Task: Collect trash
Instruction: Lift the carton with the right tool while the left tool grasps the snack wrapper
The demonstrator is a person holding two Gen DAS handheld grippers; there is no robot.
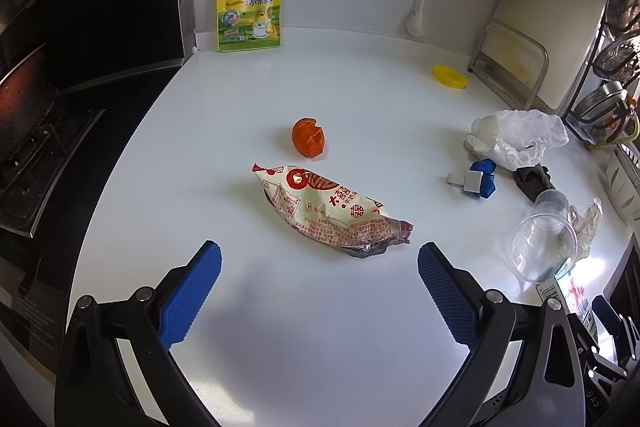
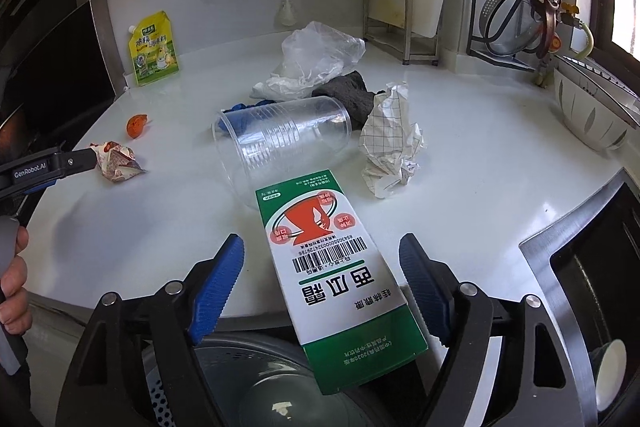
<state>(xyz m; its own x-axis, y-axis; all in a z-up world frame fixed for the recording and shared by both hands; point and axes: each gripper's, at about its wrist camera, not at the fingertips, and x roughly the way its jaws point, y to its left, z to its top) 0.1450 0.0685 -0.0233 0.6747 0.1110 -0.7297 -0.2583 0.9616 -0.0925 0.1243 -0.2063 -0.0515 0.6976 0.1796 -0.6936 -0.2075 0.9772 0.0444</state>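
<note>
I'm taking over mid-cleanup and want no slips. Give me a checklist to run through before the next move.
1. Right gripper open: ok, pads clear of the box.
2. Box over the bin: ok, its lower end overhangs the rim.
3. Left gripper open and empty: ok.
4. Wrapper ahead of the left gripper, unobstructed: ok.
5. Cup stable: not ok, on its side.
6. Room in the bin: cannot tell.

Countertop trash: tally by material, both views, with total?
Plastic: 3, clear cup, clear bag, snack wrapper
Paper or card: 2, crumpled paper, green-and-white box
Food scrap: 1, orange peel
Total: 6
</note>
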